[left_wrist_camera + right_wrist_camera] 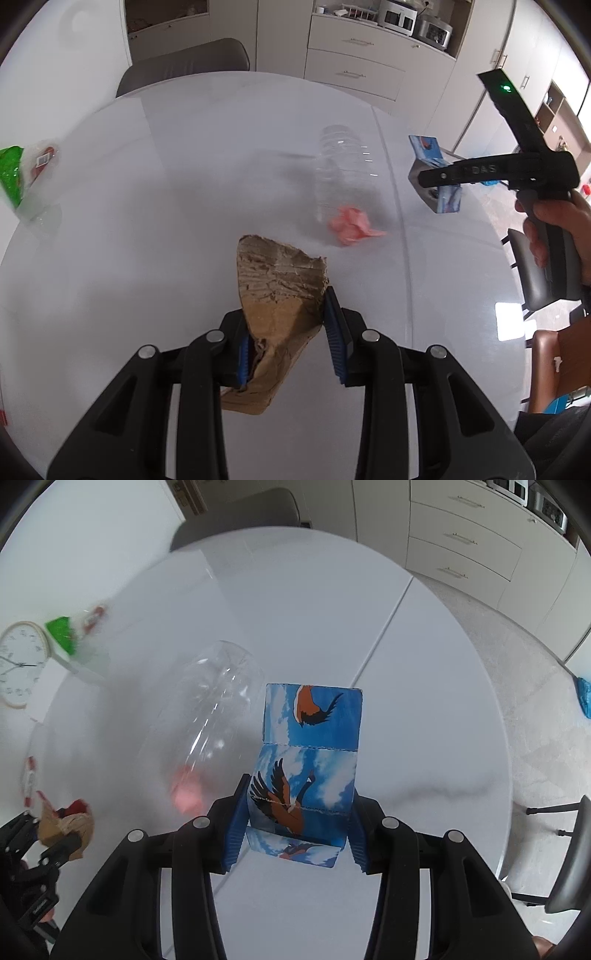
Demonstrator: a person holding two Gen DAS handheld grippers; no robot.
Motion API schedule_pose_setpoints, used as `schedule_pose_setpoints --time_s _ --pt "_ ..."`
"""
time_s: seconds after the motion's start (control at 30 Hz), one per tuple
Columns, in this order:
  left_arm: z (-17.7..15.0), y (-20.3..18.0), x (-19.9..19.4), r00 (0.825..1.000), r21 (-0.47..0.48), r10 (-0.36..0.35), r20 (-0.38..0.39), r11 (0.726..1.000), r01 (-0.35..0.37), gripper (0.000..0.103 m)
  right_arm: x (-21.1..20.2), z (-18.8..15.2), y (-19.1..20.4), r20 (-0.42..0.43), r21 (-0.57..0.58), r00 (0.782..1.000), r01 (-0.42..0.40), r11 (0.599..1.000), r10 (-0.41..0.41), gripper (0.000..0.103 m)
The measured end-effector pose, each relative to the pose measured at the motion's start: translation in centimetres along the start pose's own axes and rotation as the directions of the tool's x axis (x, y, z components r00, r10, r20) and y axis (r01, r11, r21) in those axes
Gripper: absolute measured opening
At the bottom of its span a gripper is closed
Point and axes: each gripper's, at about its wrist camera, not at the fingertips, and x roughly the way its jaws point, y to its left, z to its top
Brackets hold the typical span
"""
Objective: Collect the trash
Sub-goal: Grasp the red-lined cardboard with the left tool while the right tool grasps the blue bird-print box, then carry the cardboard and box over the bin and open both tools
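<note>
The left tongs [291,332] pinch a torn brown cardboard scrap [277,288], lifted off the worktop [184,166] for carrying off; the right tongs [295,830] clamp a blue bird-printed carton [310,760] near the right edge; a clear bottle [340,166] and pink wad [351,225] lie mid-worktop, uncollected.
</note>
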Motion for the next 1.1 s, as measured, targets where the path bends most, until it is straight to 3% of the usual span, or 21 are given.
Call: schedule_pose_setpoints --time_s 0.27,0.47,0.7,0.83,0.97,1.1 --pt "-2.1 -8.3 -2.5 0.999 -0.004 -0.052 -0.013 0.999 0.052 0.033 -7.6 -6.6 -5.4 0.038 0.014 0.999 -0.04 0.999 0.039 0.047" --pt "-2.9 -17.4 -2.6 0.99 0.031 -0.135 -0.041 0.99 0.136 0.033 -11.4 -12.6 -10.9 0.013 -0.002 0.999 0.032 0.999 -0.032 0.047" --pt "-3.0 -26.9 -2.0 0.977 0.073 -0.198 -0.075 0.976 0.203 0.033 -13.2 -19.3 -19.9 -0.034 0.049 0.996 0.082 0.995 -0.081 0.047" --pt "-2.4 -31.8 -1.5 0.972 0.122 -0.211 -0.101 0.967 0.223 0.033 -12.6 -21.7 -24.1 -0.065 0.072 0.996 0.068 0.995 -0.063 0.048" --pt "-1.8 -36.0 -0.4 0.967 0.17 -0.215 -0.139 0.957 0.237 0.033 -11.2 -22.9 -26.8 -0.097 0.076 0.992 0.091 0.993 -0.084 0.078" --pt "-1.3 -39.4 0.8 0.963 0.211 -0.212 -0.169 0.946 0.245 0.033 -12.1 -23.6 -29.4 -0.093 0.1 0.989 0.125 0.987 -0.115 0.088"
